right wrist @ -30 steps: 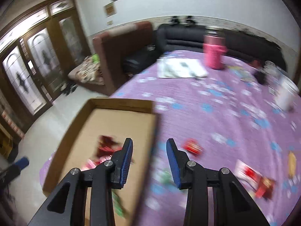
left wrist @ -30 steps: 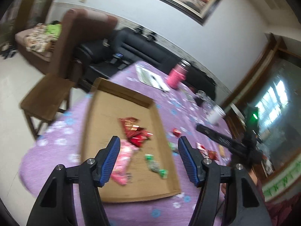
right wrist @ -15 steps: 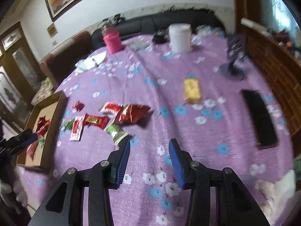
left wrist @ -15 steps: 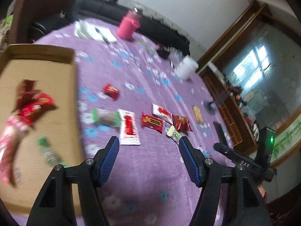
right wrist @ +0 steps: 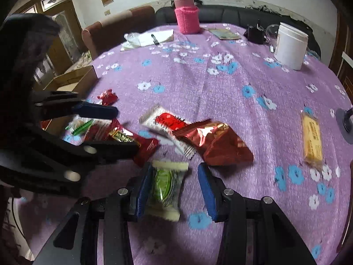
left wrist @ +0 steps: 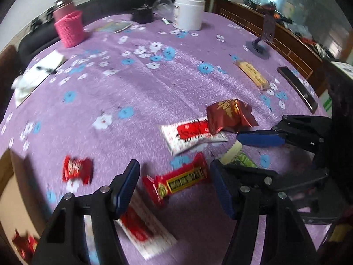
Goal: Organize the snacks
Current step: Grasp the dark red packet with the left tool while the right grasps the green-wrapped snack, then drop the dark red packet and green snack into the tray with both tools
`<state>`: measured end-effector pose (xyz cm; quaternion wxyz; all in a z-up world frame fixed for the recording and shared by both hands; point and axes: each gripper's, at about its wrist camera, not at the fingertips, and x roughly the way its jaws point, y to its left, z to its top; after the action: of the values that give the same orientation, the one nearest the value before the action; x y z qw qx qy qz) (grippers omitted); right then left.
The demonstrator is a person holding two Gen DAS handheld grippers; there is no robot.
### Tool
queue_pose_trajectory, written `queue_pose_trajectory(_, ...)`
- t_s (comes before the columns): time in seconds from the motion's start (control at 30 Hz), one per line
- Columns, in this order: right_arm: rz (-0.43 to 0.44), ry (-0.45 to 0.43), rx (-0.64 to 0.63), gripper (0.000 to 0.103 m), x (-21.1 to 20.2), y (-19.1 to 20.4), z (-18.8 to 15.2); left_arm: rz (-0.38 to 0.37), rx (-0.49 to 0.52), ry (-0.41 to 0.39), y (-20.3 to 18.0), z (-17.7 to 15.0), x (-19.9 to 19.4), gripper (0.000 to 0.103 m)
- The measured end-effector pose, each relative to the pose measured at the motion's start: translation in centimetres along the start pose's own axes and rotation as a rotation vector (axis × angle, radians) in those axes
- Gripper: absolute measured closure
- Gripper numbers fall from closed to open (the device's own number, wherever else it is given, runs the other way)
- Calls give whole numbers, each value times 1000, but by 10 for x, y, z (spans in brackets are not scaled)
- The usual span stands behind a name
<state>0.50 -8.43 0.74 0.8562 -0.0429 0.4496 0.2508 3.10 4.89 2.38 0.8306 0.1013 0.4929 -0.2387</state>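
Snack packets lie scattered on the purple flowered tablecloth (left wrist: 136,92). My left gripper (left wrist: 176,190) is open, its jaws either side of a red and yellow bar (left wrist: 183,181). My right gripper (right wrist: 174,187) is open over a green and white packet (right wrist: 165,187), which lies between its jaws against the left one. A dark red foil bag (right wrist: 211,141) (left wrist: 229,114) and a white and red packet (left wrist: 192,134) (right wrist: 165,123) lie just beyond. A small red packet (left wrist: 76,172) lies to the left. A yellow bar (right wrist: 312,139) lies far right.
The cardboard box (right wrist: 72,79) sits at the table's left edge, its corner with red snacks in the left wrist view (left wrist: 13,209). A pink-sleeved bottle (right wrist: 187,17), white jar (right wrist: 290,44), papers with a pen (right wrist: 147,38), a black phone (left wrist: 297,88) and a small stand (left wrist: 262,44) stand around.
Both grippers have swung away from the box and dropped low over the loose snacks. The left one now straddles the red bar; the right one straddles the green packet.
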Motion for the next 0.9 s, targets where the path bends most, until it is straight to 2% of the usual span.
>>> queue_pose_trajectory(0.03, 2, -2, -1, 59, 1, -1, 0, -1, 14, 8, 0, 1, 3, 38)
queue_pose_trajectory(0.07, 3, -8, 1, 68, 0, -2, -1, -10, 28, 15, -1, 2, 7, 38)
queue_pose_trajectory(0.13, 8, -6, 12, 68, 0, -4, 0, -23, 59, 28, -7, 2, 13, 38)
queue_pose_trajectory(0.23, 8, -4, 35, 69, -4, -10, -3, -5, 125, 31, -21, -6, 11, 39)
queue_pose_trajectory(0.3, 5, -2, 52, 69, -8, -13, -3, 10, 135, 31, -26, -9, 9, 43)
queue_pose_trajectory(0.37, -8, -7, 61, 69, -12, -15, -5, 17, 123, 26, -28, -10, 8, 55)
queue_pose_trajectory(0.4, -15, -14, 69, 69, -17, -16, -6, 33, 107, 27, -30, -11, 7, 58)
queue_pose_trajectory(0.47, -28, -28, 81, 69, -25, -18, -9, 55, 87, 21, -33, -11, 5, 85)
queue_pose_trajectory(0.57, -36, -48, 111, 69, -38, -21, -13, 55, 38, -10, -37, -15, -3, 85)
queue_pose_trajectory(0.7, -39, -73, 127, 69, -59, -17, -17, 9, -56, -71, -31, -26, -29, 85)
queue_pose_trajectory(0.83, -24, -94, 109, 69, -73, 0, -13, -60, -188, -159, -9, -48, -78, 85)
queue_pose_trajectory(0.9, 8, -105, 81, 69, -78, 21, -6, -38, -245, -205, 10, -66, -109, 85)
